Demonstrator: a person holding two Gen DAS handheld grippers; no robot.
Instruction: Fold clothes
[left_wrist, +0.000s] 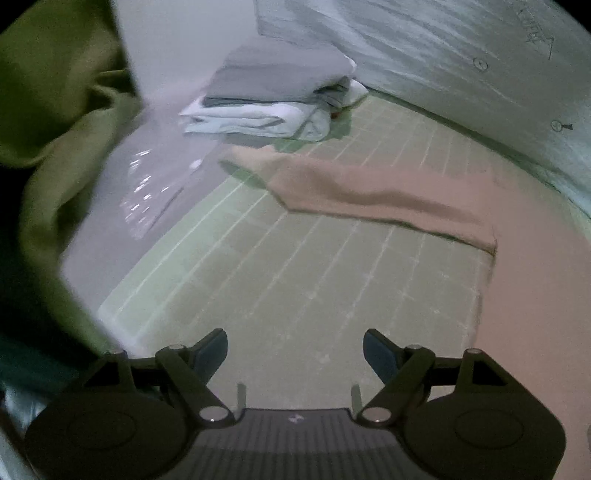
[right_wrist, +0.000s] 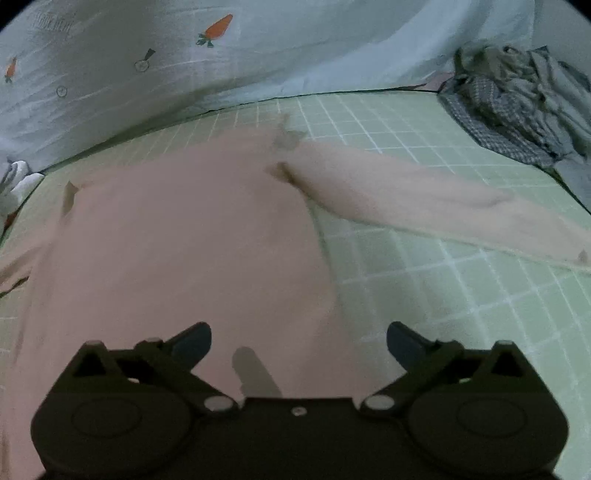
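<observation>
A pale pink long-sleeved garment (right_wrist: 177, 236) lies spread flat on the green checked mat (right_wrist: 424, 302). One sleeve (right_wrist: 424, 199) stretches to the right in the right wrist view. The other sleeve (left_wrist: 369, 192) stretches left across the mat (left_wrist: 295, 277) in the left wrist view, with the body (left_wrist: 535, 295) at the right. My left gripper (left_wrist: 295, 350) is open and empty above bare mat beside the garment. My right gripper (right_wrist: 299, 343) is open and empty just above the garment's lower body.
A stack of folded grey and white clothes (left_wrist: 273, 99) sits at the mat's far left. A heap of unfolded checked and grey clothes (right_wrist: 517, 110) lies at the far right. A carrot-print sheet (right_wrist: 184, 55) rises behind the mat. Olive fabric (left_wrist: 55, 129) hangs at left.
</observation>
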